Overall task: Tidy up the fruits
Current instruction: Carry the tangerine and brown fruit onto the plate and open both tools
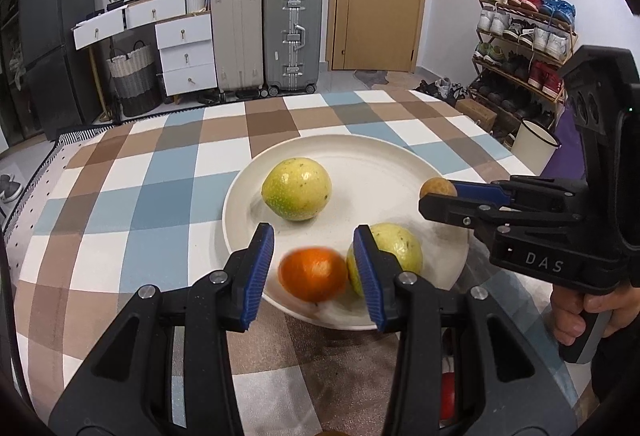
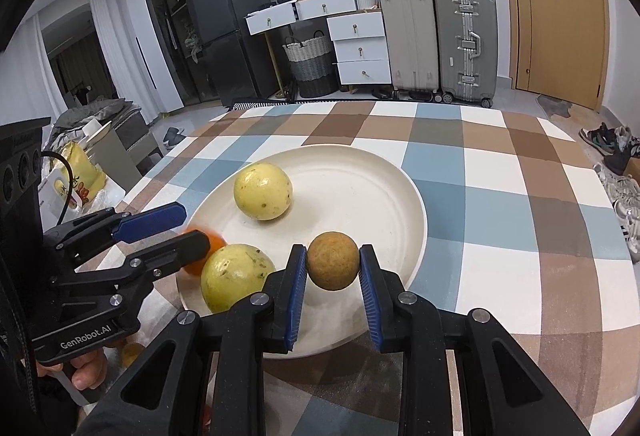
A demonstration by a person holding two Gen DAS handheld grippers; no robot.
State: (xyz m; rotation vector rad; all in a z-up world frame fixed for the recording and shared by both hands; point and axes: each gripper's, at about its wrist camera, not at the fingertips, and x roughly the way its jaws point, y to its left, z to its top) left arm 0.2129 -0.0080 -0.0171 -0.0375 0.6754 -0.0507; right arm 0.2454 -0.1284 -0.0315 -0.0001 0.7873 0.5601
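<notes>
The plate [image 2: 416, 195] sits near the table's [image 2: 520, 203] front edge. The left claw [image 1: 314, 268] stands open around the blurred orange [image 1: 313, 274], which may roll off. The right claw [image 2: 333, 268] grips a small brown fruit [image 2: 333, 260] above the plate's near rim; it could slip out.

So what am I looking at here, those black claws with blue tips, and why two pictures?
No robot: a person carries two clamp tools, each with a camera looking forward. One picture is from the left hand-held gripper, the other from the right hand-held gripper. On the checked table sits a plate with two yellow fruits and an orange. The right one is clamped on a small brown fruit; the left stands open around the orange, not gripping it.
</notes>
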